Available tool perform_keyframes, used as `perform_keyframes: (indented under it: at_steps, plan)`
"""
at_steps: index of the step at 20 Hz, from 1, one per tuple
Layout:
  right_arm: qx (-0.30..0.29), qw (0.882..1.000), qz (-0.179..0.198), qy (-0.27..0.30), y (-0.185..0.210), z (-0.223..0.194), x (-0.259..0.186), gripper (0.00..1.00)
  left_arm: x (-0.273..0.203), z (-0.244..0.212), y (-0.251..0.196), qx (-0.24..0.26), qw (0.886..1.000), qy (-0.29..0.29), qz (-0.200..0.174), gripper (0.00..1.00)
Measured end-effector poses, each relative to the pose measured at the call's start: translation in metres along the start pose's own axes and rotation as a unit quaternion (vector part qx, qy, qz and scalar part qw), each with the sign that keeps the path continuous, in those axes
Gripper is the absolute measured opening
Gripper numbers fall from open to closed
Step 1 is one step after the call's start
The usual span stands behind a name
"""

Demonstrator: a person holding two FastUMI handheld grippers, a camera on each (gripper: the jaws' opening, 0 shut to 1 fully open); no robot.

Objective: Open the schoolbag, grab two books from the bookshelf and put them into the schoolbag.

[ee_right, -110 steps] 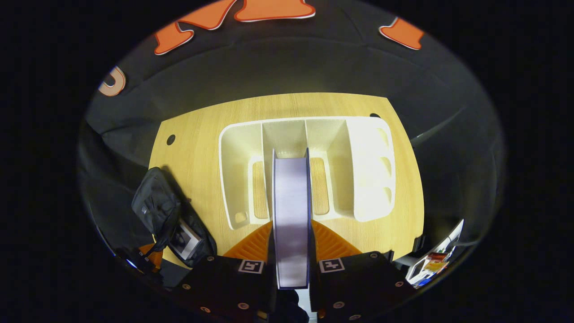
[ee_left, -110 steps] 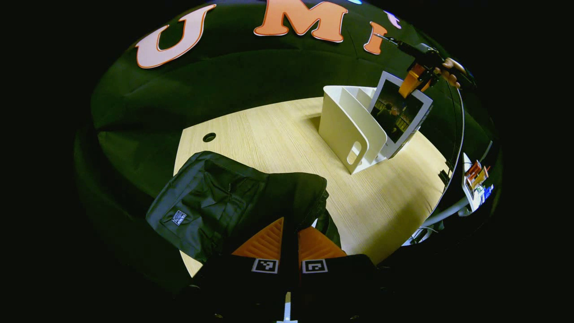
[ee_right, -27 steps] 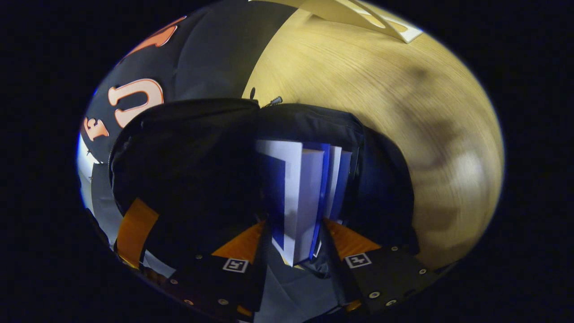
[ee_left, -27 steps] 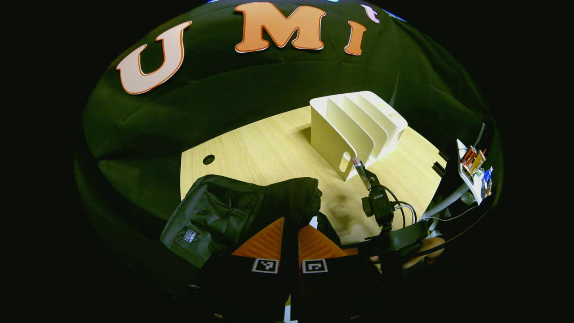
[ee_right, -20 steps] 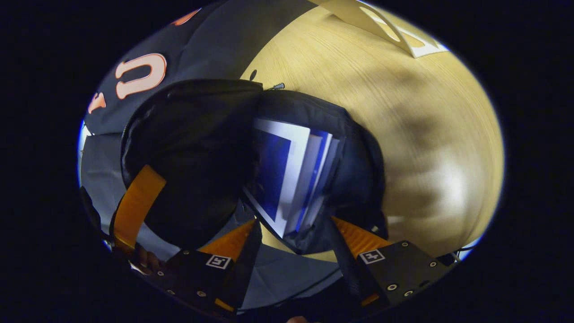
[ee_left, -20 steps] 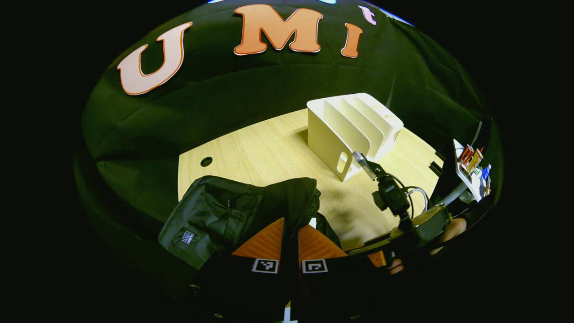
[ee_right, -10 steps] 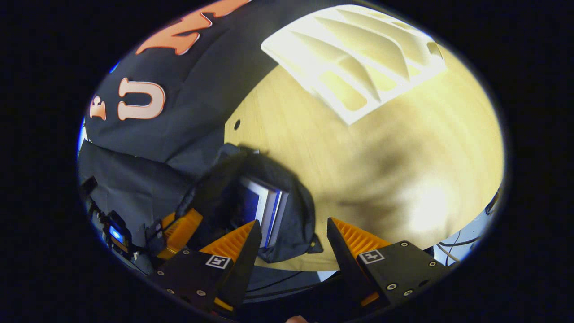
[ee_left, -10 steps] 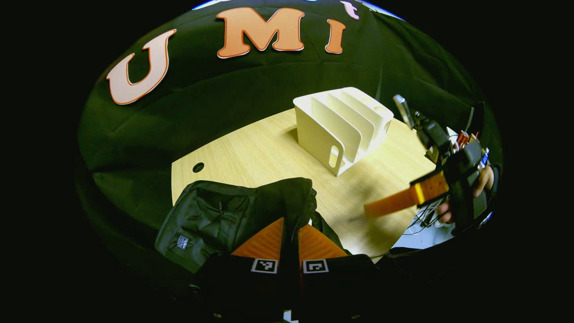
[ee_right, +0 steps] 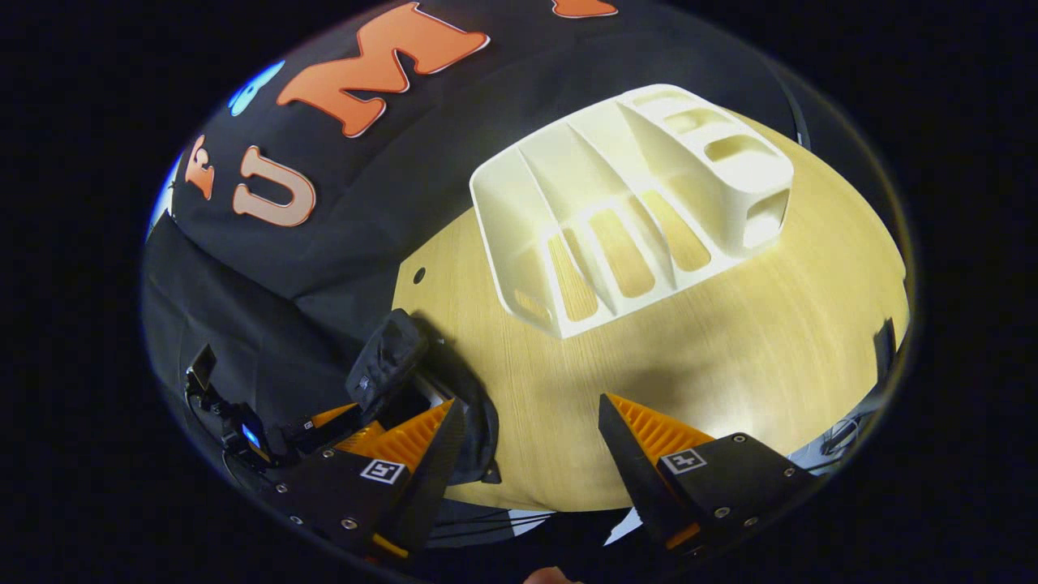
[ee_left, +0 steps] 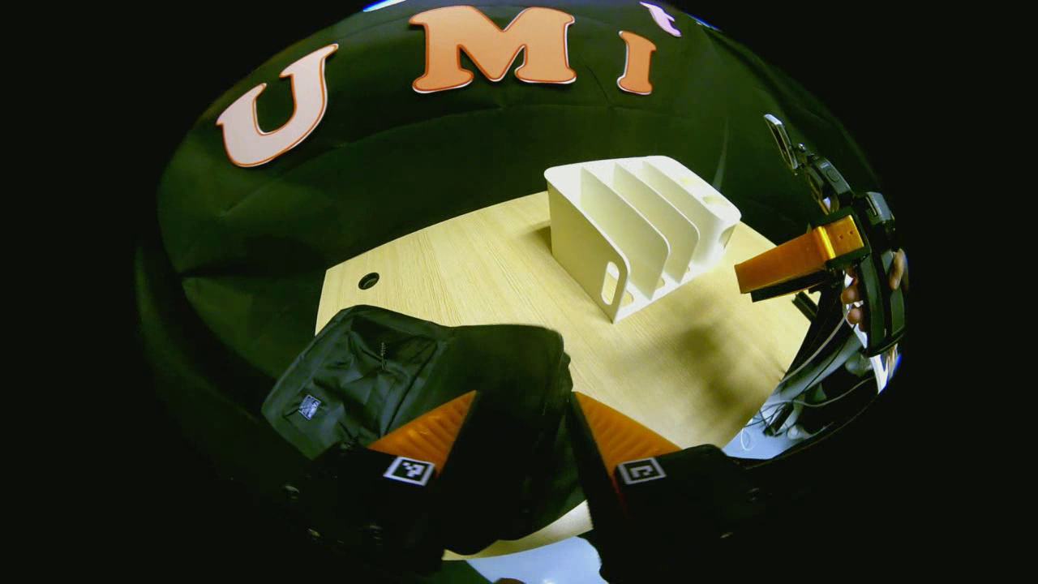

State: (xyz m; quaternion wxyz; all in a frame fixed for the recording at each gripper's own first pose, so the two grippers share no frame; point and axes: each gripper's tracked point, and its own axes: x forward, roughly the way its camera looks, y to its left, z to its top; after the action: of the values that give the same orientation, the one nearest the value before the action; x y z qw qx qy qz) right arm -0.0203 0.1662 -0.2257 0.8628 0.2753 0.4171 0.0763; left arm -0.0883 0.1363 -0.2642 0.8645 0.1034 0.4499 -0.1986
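The black schoolbag lies at the near left corner of the light wood table, its dark flap raised. My left gripper is open, and the flap's cloth hangs loose in the gap between its orange fingers. My right gripper is open and empty above the table's front edge. In the left gripper view the right gripper hangs in the air at the right, held by a hand. The white bookshelf stands with its slots empty. The schoolbag shows a pale sliver of book in its mouth.
A round cable hole pierces the table behind the bag. Bare wood lies between the bag and the bookshelf. Cables and a cluttered stand sit off the table's right edge.
My right gripper let go of the book inside the bag and drew back up to the right. Within the last half second my left gripper opened and released the bag's flap.
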Motion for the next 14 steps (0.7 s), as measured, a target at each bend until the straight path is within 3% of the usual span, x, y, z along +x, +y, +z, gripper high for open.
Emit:
perform_keyframes:
  at_steps: [1,2,3,7,10,14]
  plan:
    - [-0.011,1.000,0.001,-0.008,-0.004,0.009,-0.004,0.98,-0.002,0.006,-0.007,-0.007,1.000,-0.008,0.005,0.74]
    - [-0.022,1.000,-0.004,-0.016,-0.009,0.019,-0.010,0.98,-0.002,0.012,-0.013,-0.013,1.000,-0.015,0.009,0.84]
    - [-0.035,0.999,-0.004,-0.027,-0.010,0.029,-0.017,0.99,-0.003,0.021,-0.020,-0.019,0.999,-0.024,0.012,0.87]
    - [-0.100,0.992,-0.010,-0.083,-0.016,0.072,-0.047,0.98,-0.017,0.067,-0.049,-0.037,0.995,-0.085,0.036,0.88]
    - [-0.147,0.980,-0.008,-0.134,-0.013,0.106,-0.072,0.98,-0.034,0.108,-0.074,-0.052,0.986,-0.147,0.055,0.99]
    - [-0.198,0.961,-0.002,-0.194,-0.011,0.142,-0.112,0.98,-0.069,0.164,-0.093,-0.066,0.967,-0.227,0.094,0.99]
